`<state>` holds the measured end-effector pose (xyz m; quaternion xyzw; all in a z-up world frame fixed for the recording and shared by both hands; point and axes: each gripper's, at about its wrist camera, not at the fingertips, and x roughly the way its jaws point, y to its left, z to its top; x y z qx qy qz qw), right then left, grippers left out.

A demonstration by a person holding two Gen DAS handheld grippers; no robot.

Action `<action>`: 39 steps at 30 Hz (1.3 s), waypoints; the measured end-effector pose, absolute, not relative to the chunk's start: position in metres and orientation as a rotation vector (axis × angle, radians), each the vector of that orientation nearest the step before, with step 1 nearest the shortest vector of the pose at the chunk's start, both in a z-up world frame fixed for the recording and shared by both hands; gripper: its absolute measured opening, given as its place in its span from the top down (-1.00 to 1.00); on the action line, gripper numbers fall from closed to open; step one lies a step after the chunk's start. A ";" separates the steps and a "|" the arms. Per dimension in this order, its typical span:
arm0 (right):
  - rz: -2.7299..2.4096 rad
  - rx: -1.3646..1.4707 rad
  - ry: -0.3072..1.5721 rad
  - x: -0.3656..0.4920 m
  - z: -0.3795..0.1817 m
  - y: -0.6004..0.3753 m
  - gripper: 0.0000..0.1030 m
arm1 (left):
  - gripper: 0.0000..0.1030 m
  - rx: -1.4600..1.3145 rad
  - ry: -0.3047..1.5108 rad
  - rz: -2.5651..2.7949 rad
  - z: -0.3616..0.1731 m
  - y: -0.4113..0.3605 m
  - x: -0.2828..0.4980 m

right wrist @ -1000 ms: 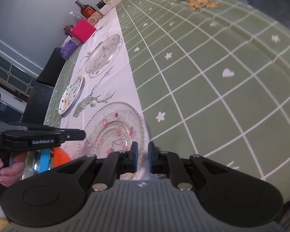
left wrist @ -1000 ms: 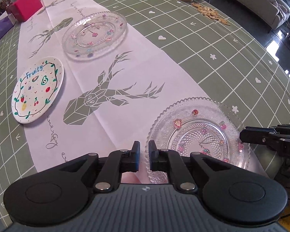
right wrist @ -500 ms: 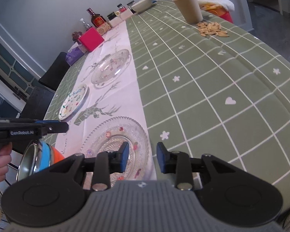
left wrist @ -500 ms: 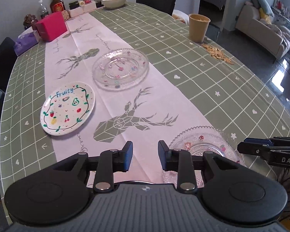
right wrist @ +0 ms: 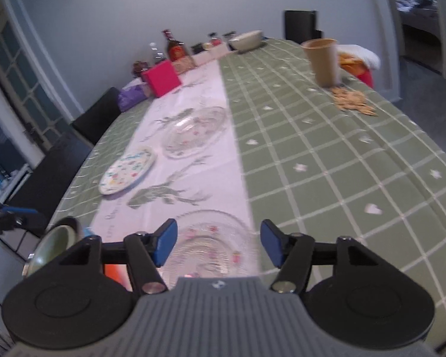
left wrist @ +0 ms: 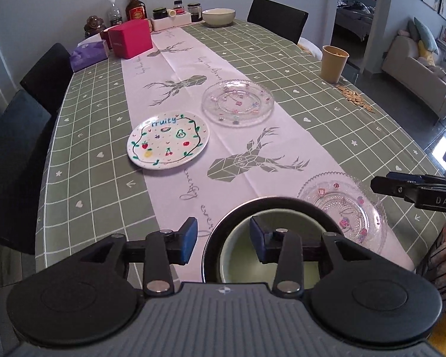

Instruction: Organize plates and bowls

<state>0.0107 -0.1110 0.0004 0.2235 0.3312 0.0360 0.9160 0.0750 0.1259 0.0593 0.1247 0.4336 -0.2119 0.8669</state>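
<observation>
Left claw (left wrist: 223, 242): jaws parted, just been opening, nothing pinched. The green bowl (left wrist: 282, 255) sits directly under it at the near worktop edge; the bowl's near-left rim runs through the gap, left pad outside the rim, right pad over the inside, neither visibly pressing. Right claw (right wrist: 218, 245): jaws wide, also just been opening, empty; nearest glass plate (right wrist: 211, 244) lies straight ahead and below, between the pads in view but apart from them. That plate sits just right of the bowl, so right hand is nearer the plate and left nearer the bowl. Farther up the white runner (left wrist: 193, 68): the Fruity plate (left wrist: 168, 139) to the left, second glass plate (left wrist: 238, 102) beyond it to the right, both well apart from either claw. My read: next grasp is the left claw closing on the bowl rim.
</observation>
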 end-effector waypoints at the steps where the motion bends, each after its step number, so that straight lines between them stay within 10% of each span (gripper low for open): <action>1: 0.113 0.478 0.680 0.013 0.003 -0.105 -0.41 | 0.06 0.247 0.918 -0.456 0.056 0.130 0.073; 19: 0.356 0.686 0.905 0.038 -0.022 -0.030 -0.18 | -0.31 0.064 1.067 -0.506 0.024 0.170 0.068; 39: 0.339 0.619 0.931 0.045 -0.015 0.009 0.05 | -0.18 -0.081 1.188 -0.432 0.013 0.204 0.078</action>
